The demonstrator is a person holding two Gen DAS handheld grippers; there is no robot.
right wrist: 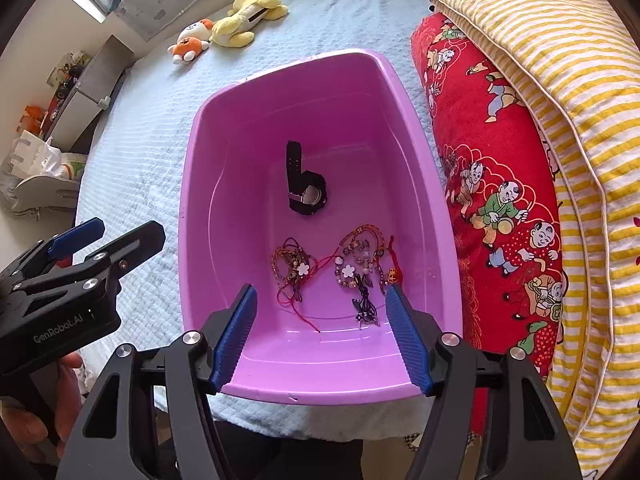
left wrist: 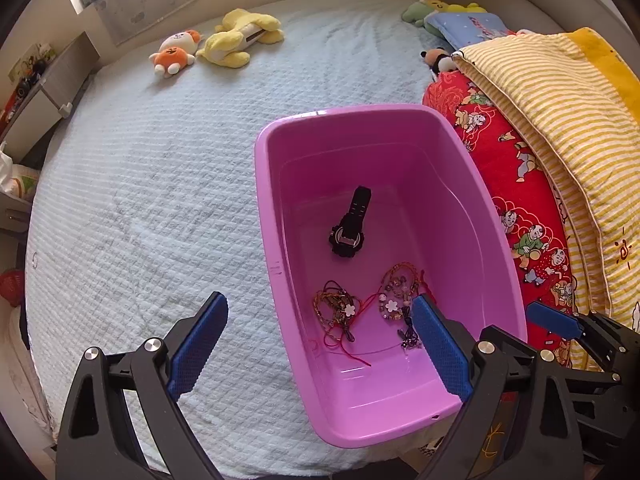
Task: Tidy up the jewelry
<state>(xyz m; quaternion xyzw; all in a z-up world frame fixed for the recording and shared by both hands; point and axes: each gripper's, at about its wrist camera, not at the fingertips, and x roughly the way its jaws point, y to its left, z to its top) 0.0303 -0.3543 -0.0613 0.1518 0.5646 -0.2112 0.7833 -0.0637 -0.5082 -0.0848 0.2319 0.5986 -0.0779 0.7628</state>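
A pink plastic bin (left wrist: 268,200) (right wrist: 192,184) stands on the bed. A black wristwatch (left wrist: 349,229) (right wrist: 304,188) lies on the middle of its floor. Nearer me lie two heaps of braided bracelets with white flower beads, one on the left (left wrist: 338,312) (right wrist: 294,266) and one on the right (left wrist: 398,292) (right wrist: 360,258). My left gripper (left wrist: 320,302) is open over the bin's left wall, one finger outside and one inside. My right gripper (right wrist: 322,290) hangs open above the bin's near end, nothing between its pads.
The bin rests on a pale quilted bedspread (left wrist: 140,200). Folded red (right wrist: 492,184) and yellow-striped (right wrist: 560,60) quilts press against its right side. Plush toys (left wrist: 218,42) lie at the bed's far end. A shelf with clutter (left wrist: 36,92) stands left of the bed.
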